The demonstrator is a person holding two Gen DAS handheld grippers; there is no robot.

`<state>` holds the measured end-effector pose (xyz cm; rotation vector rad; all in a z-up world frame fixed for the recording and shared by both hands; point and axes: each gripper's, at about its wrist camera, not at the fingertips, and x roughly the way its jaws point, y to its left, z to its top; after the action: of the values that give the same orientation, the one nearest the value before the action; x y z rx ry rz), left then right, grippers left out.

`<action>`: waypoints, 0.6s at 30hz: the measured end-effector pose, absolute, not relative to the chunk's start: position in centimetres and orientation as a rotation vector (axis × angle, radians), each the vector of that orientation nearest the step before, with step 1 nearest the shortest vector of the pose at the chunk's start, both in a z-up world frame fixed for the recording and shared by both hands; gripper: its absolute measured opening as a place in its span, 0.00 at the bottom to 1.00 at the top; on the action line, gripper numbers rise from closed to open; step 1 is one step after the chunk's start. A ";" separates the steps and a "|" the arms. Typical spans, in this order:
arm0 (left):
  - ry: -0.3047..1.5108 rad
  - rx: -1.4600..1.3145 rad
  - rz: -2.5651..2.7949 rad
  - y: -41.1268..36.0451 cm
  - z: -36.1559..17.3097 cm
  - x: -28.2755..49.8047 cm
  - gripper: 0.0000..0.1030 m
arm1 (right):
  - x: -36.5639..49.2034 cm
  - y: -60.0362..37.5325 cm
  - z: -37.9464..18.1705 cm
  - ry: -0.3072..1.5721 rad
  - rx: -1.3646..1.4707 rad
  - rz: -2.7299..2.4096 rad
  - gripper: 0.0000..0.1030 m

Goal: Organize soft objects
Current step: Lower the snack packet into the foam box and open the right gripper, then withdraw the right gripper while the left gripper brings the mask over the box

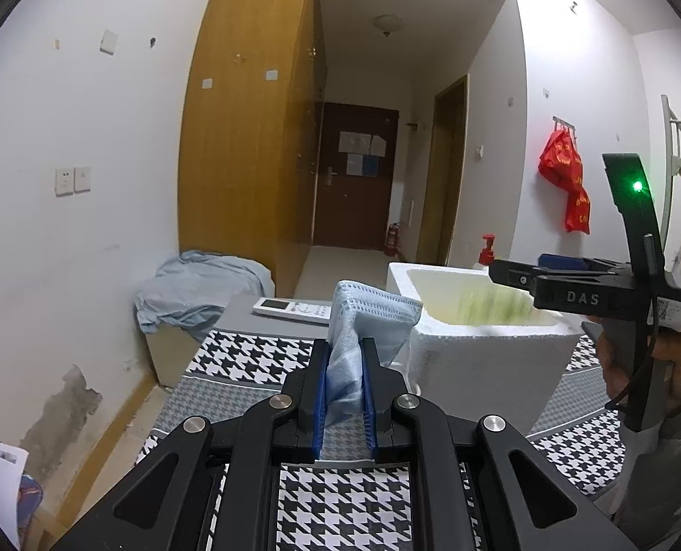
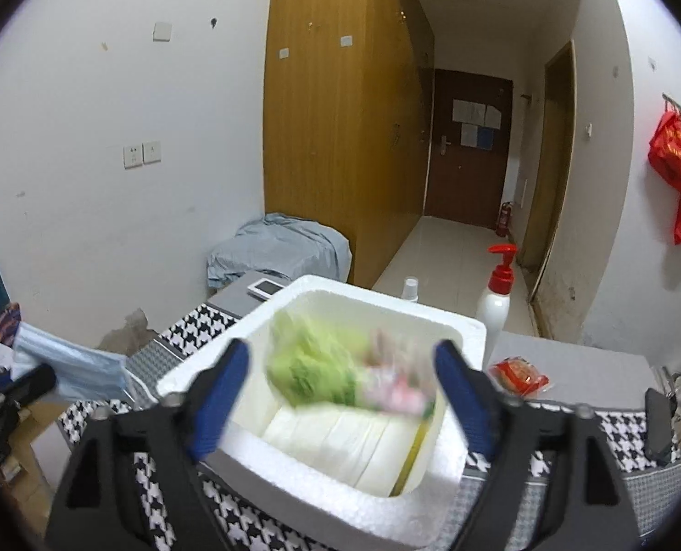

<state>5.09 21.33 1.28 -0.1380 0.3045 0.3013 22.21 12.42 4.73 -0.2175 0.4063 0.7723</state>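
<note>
My left gripper is shut on a light blue face mask, held above the houndstooth tablecloth just left of the white foam box. The mask also shows in the right wrist view at far left. My right gripper is open over the foam box; it also shows in the left wrist view. A blurred green and pink soft object is between its spread fingers, inside or dropping into the box; I cannot tell which.
A white remote lies on the table behind the mask. A white pump bottle with a red top and a red packet sit right of the box. A blue cloth covers a low cabinet at the wall.
</note>
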 end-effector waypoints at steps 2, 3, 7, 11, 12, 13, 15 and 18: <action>0.303 -0.137 0.305 21.3 1.3 5.2 0.14 | 22.1 12.2 4.7 0.398 -0.209 0.774 0.94; 0.302 -0.136 0.305 21.3 1.4 5.2 0.14 | 22.0 12.1 4.7 0.397 -0.205 0.780 0.94; 0.301 -0.133 0.309 21.3 1.6 5.5 0.14 | 21.6 11.5 4.8 0.383 -0.198 0.782 0.95; 0.298 -0.142 0.304 21.6 1.8 5.7 0.14 | 21.3 11.1 4.7 0.380 -0.200 0.776 0.95; 0.298 -0.143 0.305 21.7 1.8 5.8 0.14 | 21.2 10.9 4.7 0.378 -0.200 0.773 0.95; 0.297 -0.144 0.304 21.8 2.0 5.9 0.14 | 21.2 10.8 4.7 0.377 -0.201 0.771 0.95; 0.298 -0.149 0.296 21.9 2.2 6.2 0.14 | 21.0 10.6 4.7 0.373 -0.203 0.765 0.95; 0.294 -0.149 0.290 21.9 2.5 6.4 0.14 | 20.6 9.7 4.6 0.370 -0.198 0.757 0.95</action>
<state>6.37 21.93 2.50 -0.1492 0.2945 0.2904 20.64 9.72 4.61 -0.1978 0.3699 0.7575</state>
